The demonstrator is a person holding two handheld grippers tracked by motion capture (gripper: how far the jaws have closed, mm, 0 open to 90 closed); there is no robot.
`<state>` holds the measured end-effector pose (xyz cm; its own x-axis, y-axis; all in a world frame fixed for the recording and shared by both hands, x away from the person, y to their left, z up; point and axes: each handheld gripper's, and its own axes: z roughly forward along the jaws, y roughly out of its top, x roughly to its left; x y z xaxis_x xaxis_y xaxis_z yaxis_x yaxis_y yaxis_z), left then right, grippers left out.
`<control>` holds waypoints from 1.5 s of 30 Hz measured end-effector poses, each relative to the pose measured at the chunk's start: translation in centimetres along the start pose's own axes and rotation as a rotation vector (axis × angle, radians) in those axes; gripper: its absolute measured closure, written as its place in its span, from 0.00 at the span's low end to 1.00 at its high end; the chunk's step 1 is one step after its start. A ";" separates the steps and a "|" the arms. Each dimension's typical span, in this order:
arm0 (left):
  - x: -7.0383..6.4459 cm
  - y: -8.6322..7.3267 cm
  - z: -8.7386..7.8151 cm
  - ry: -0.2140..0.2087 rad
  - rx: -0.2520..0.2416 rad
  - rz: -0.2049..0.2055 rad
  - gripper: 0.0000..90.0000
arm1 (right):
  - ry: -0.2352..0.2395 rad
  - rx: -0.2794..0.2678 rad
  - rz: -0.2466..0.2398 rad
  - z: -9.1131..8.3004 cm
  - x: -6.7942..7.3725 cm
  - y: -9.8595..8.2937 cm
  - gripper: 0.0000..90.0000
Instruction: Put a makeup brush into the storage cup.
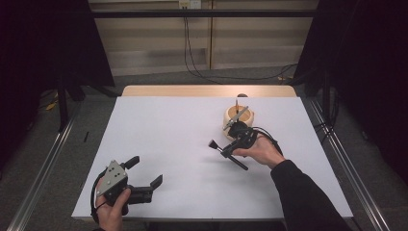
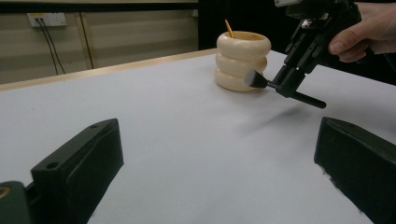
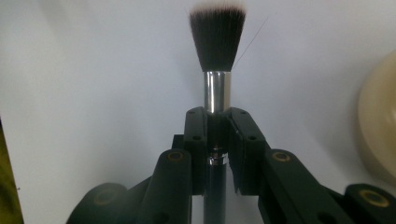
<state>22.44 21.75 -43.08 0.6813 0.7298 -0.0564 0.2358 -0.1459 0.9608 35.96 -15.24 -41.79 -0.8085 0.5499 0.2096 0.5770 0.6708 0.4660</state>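
Black plastic jaws of the left gripper (image 1: 146,175) stand wide apart and hold nothing, low at the lower left of the high view, resting near the table's near edge. In the left gripper view they rise as two blunt matte blocks at the bottom corners, with bare white tabletop (image 2: 187,154) between them.

Farther up and to the right of centre in the high view, the right gripper (image 1: 230,147) is clamped on a makeup brush (image 1: 226,153), well apart from the left one. The right gripper view shows the hold: both jaws pinch the dark handle just below the shiny metal ferrule (image 3: 217,91), and the flared, soft black bristles (image 3: 217,39) with pale tips point straight ahead along the jaws. In the high view the brush's long axis runs slantwise, bristles toward the upper left, handle end toward the lower right, and it hangs above the table.

Just beyond the brush stands the holder (image 1: 239,117), a cream, smooth, glossy pot shaped like three stacked rings, with an orange stick (image 2: 229,29) poking out of its open top. The holder lies behind and to the right of the bristles, so the right hand is plainly the nearer; dropping the brush in would probably call for tipping it upright first.
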 end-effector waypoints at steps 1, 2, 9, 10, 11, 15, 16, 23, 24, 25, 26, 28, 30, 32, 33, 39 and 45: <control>0.0 0.0 0.0 0.000 0.001 0.000 0.01 | -0.008 -0.006 -0.006 0.0 0.0 0.0 0.86; 0.0 0.0 0.0 -0.002 0.000 0.001 0.01 | -0.007 -0.012 -0.002 0.0 0.1 -0.1 0.86; 0.1 0.0 0.0 -0.001 -0.001 -0.001 0.01 | -0.021 -0.096 0.015 -0.8 0.1 -0.6 0.86; 0.0 0.0 0.0 -0.001 -0.002 -0.002 0.01 | -0.017 -0.108 0.018 -0.9 0.0 -0.8 0.86; 0.0 0.0 0.0 -0.002 0.000 0.001 0.01 | -0.022 -0.119 0.025 -1.0 0.1 -0.9 0.86; 0.0 0.0 0.0 -0.001 0.002 0.002 0.01 | -0.032 -0.168 0.035 -1.4 -0.1 -1.5 0.86; 0.0 0.0 0.0 -0.001 0.002 0.002 0.01 | -0.027 -0.185 0.039 -1.5 -0.2 -1.6 0.86; 0.0 0.0 0.0 -0.001 0.002 0.001 0.01 | -0.026 -0.276 0.055 -2.5 -0.3 -2.2 0.86; 0.0 0.0 0.0 -0.001 0.001 0.000 0.01 | -0.027 -0.285 0.065 -2.6 -0.3 -2.3 0.86; 0.0 0.0 -0.1 0.000 0.002 0.001 0.01 | -0.030 -0.299 0.065 -2.6 -0.3 -2.4 0.86; 0.0 0.0 -0.1 -0.001 0.001 0.000 0.01 | -0.029 -0.309 0.066 -2.7 -0.2 -2.5 0.86; 0.0 0.0 -0.1 -0.002 0.001 0.001 0.01 | -0.028 -0.342 0.067 -2.8 -0.2 -2.7 0.86; -0.1 0.0 0.0 -0.003 0.000 0.001 0.01 | -0.022 -0.366 0.063 -2.8 -0.1 -2.9 0.86; -0.1 0.0 0.0 -0.003 -0.001 0.000 0.01 | -0.019 -0.398 0.055 -2.8 -0.1 -3.1 0.86; -0.1 0.0 0.0 -0.003 0.000 -0.001 0.01 | -0.024 -0.408 0.059 -2.9 0.0 -3.2 0.86; -0.1 0.0 0.0 -0.004 0.000 -0.001 0.01 | -0.024 -0.482 0.056 -3.5 -0.1 -3.6 0.86; 0.0 0.0 0.0 -0.007 0.001 -0.001 0.01 | -0.002 -0.565 0.025 -4.1 0.0 -3.9 0.86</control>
<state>22.42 21.73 -43.07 0.6863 0.7249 -0.0590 0.2367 -0.1459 0.9606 33.24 -19.89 -40.13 -0.7952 0.5630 0.2250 0.4437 0.2875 0.8488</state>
